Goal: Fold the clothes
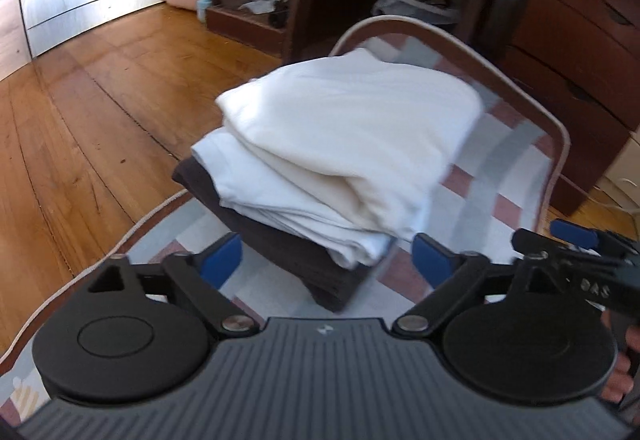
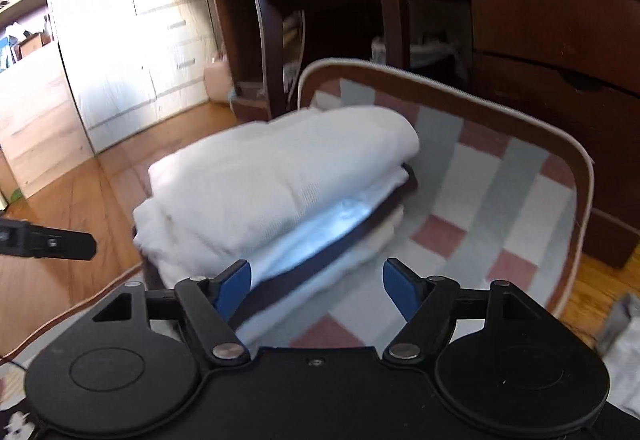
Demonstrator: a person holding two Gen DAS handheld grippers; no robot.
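Neatly stacked, the folded clothes [image 1: 340, 144] sit on the checked mat [image 1: 508, 176], cream piece on top, dark one beneath, so the pile stays square. Both the left gripper [image 1: 326, 262] and right gripper [image 2: 316, 290] hang spread and empty, just short of the pile.

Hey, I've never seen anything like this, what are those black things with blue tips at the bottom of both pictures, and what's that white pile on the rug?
Those are two hand-held grippers; a person carries one in each hand, and each has a camera looking out along its two blue fingers. One picture is from the left gripper, the other from the right gripper.

In front of them, a stack of folded clothes sits on a checked rug on a wooden floor: cream and white pieces on top, a dark one lower down.

Both grippers are open and hold nothing. Each one's tip also pokes into the edge of the other's picture.
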